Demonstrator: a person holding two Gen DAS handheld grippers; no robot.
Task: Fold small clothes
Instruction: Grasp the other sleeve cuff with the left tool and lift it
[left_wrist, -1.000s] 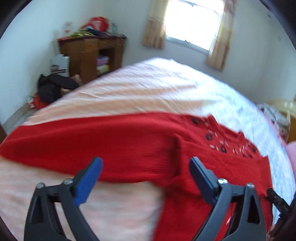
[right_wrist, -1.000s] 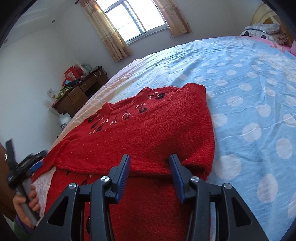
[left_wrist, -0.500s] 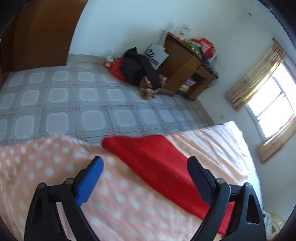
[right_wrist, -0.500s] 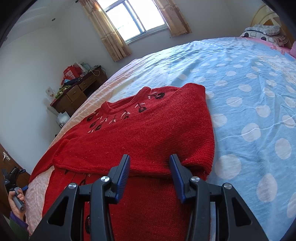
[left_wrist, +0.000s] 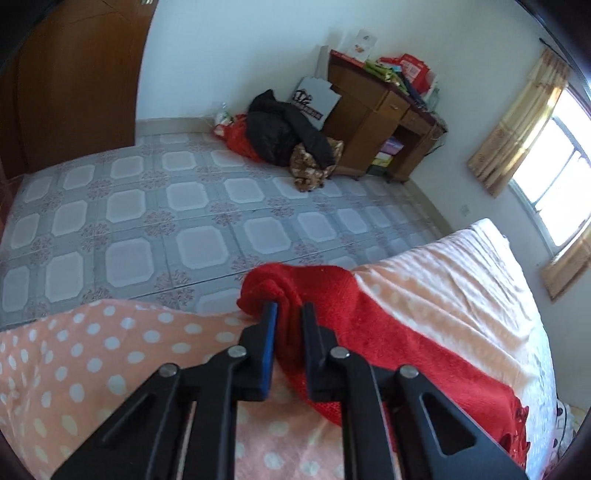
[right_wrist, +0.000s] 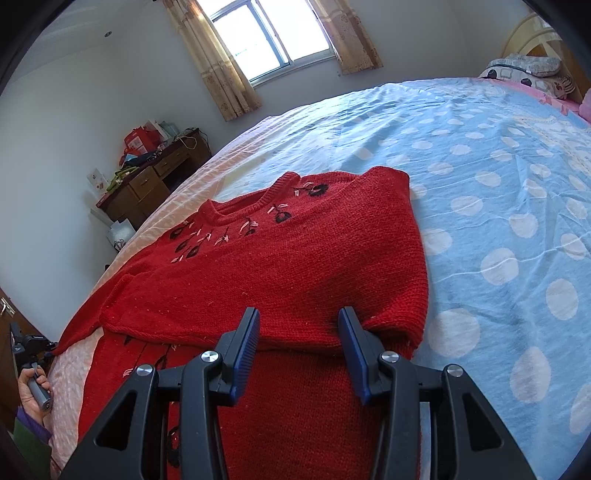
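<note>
The left gripper pinches the cuff of the sweater's sleeve at the bed's edge. The sweater lies flat on the bed, one sleeve already folded across. The right gripper hovers spread over that fold, holding nothing. The sleeve fold is in hand; next, the cuff likely must be carried across the chest.

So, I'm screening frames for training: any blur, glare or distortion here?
Left wrist view: sharp, window overexposed, fisheye bends the floor. Right wrist view: sharp sweater, blown-out window, curved bed, dark corner vignette.
</note>
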